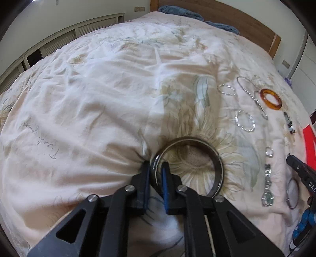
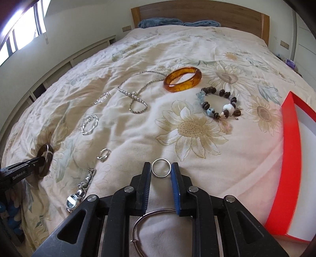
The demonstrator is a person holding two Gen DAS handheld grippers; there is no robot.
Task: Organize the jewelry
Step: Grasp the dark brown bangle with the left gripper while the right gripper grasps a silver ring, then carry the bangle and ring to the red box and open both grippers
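Clamped on both sides: my left gripper [image 1: 156, 168] pinches the rim of the dark bangle [image 1: 187, 168], my right gripper [image 2: 161, 168] squeezes the silver ring [image 2: 161, 168], both lying on the sunflower quilt [image 2: 177, 49]. Picking up seems under way; next I would lift both toward the red box [image 2: 290, 158] at my right, by the wooden headboard [image 2: 197, 13]

Amber bangle [image 2: 182, 79] on bed [image 2: 177, 49]: chain [image 2: 136, 98] left of it, beaded bracelet [image 2: 220, 105] right-front, box [image 2: 292, 158] far right, watch [image 2: 79, 193] front-left.
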